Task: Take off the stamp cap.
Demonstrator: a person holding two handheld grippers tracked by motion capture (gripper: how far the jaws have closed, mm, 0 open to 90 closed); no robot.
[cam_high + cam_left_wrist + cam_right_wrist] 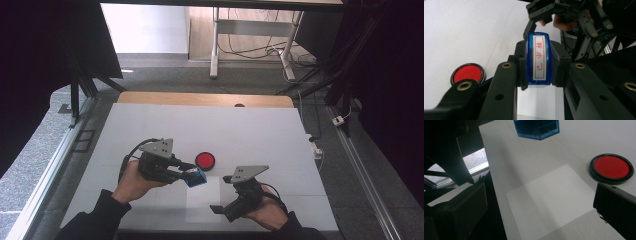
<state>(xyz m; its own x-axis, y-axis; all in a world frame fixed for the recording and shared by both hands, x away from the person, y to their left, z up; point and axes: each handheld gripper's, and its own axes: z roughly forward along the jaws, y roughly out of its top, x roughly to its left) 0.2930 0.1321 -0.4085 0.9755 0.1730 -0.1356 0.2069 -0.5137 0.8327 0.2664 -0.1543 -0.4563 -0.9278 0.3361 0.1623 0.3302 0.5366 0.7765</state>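
High view: I am holding the left gripper (186,172) above the white table (150,125), its jaws pinching a blue stamp (196,176). The stamp is hanging over the near-left corner of the sheet of paper (202,200), with the red ink pad (205,160) just beyond it. The right gripper (223,202) is sitting near the paper's right edge, jaws spread, nothing between them.

Left gripper view: the stamp (539,60) is showing its label face to me, red characters in a red frame. Its long axis is running along the jaws, away from the camera, toward the right gripper (549,15) beyond. The pads are clamping the two long flat sides. I am judging it as hard plastic, light, stiff, glossy and so a bit slippery; the flat sides are the right hold, and a firm squeeze should not hurt it.

Right gripper view: the stamp (537,128) is floating above the table, apart from the paper (554,202). The ink pad (612,168) is lying open to the right. I cannot tell which end is the printing face.
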